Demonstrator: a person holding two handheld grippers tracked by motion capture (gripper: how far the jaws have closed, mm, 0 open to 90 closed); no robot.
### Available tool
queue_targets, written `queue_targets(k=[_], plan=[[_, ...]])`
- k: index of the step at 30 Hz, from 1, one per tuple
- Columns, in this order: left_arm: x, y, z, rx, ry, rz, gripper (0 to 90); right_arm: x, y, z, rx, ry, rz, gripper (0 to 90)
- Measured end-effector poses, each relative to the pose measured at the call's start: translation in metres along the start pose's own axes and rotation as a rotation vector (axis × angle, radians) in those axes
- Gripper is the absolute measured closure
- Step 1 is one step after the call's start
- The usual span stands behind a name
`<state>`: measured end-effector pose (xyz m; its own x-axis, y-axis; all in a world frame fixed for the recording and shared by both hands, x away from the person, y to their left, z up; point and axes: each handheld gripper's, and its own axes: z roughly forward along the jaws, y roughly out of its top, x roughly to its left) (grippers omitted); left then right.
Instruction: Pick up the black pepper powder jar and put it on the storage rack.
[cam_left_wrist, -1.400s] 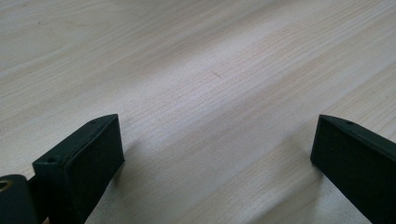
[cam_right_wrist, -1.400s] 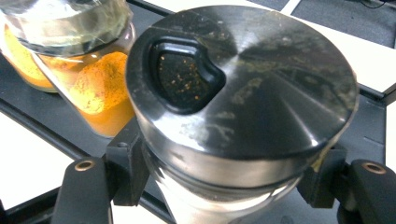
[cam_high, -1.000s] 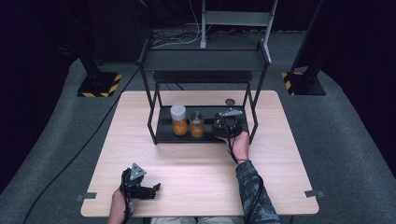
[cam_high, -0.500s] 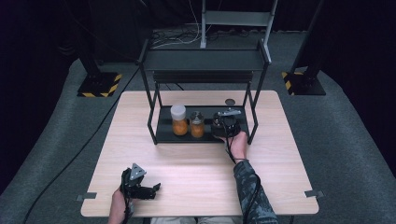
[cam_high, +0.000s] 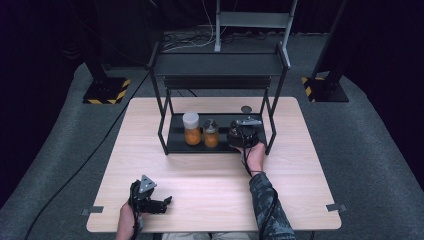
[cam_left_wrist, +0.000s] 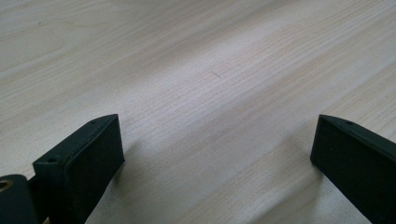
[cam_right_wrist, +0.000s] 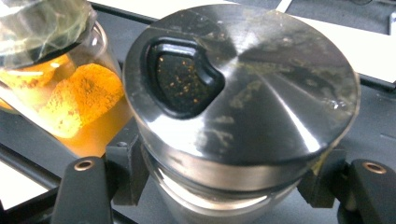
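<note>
A jar with a brushed steel shaker lid (cam_right_wrist: 243, 93) stands at the right end of the black rack's lower shelf (cam_high: 175, 142). My right gripper (cam_right_wrist: 224, 176) is shut on it, with one pad on each side just under the lid. From above, this gripper (cam_high: 243, 131) reaches into the rack from the front. To the held jar's left stand an orange-powder jar (cam_high: 211, 133) and a taller orange jar with a white lid (cam_high: 191, 128). My left gripper (cam_high: 167, 202) rests low over the table's front left, open, with bare wood between its jaws (cam_left_wrist: 217, 135).
The rack's upper shelf (cam_high: 220, 65) and black posts (cam_high: 272, 125) frame the lower shelf closely. A small dark round disc (cam_high: 246, 109) lies on the table behind the rack. Light wood tabletop (cam_high: 210, 185) spreads in front, and a cable trails along the right forearm.
</note>
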<state>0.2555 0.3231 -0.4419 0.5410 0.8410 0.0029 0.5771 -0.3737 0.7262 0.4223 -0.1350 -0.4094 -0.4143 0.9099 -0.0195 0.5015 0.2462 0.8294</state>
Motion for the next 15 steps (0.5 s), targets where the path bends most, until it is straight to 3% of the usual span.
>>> queue_targets(k=[15], plan=[[0.0001, 0.0001, 0.0000, 0.000, 0.000, 0.000, 2.0, 0.0015, 0.0008, 0.0003, 0.006, -0.002, -0.007, 30.1]])
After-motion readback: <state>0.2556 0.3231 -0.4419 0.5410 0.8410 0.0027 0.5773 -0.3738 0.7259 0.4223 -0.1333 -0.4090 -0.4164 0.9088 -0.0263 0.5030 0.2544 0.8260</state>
